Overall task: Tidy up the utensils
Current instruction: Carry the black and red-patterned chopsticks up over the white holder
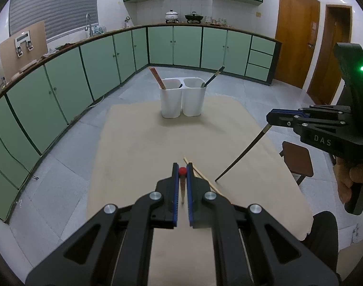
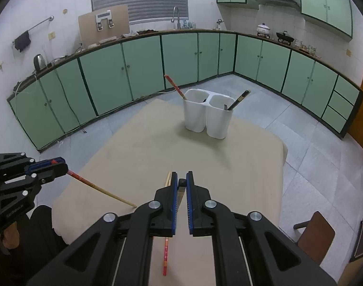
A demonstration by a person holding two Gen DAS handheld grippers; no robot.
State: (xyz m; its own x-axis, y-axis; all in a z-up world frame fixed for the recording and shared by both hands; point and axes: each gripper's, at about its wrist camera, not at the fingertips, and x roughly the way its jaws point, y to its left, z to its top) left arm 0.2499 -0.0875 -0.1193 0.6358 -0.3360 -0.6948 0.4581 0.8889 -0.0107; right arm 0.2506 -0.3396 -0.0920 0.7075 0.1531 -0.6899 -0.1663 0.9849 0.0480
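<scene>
My left gripper is shut on a red-topped wooden chopstick, held steeply with its tip near the table; it also shows in the right wrist view. My right gripper is shut on a black chopstick, tip down on the table. A white two-compartment holder stands at the table's far side; its left cup has a red chopstick, its right cup a black one. A loose wooden chopstick lies by my left gripper. A red chopstick lies under my right gripper.
The table is covered with a beige board. A brown stool stands off its right edge. Green kitchen cabinets line the walls behind, with grey tiled floor between.
</scene>
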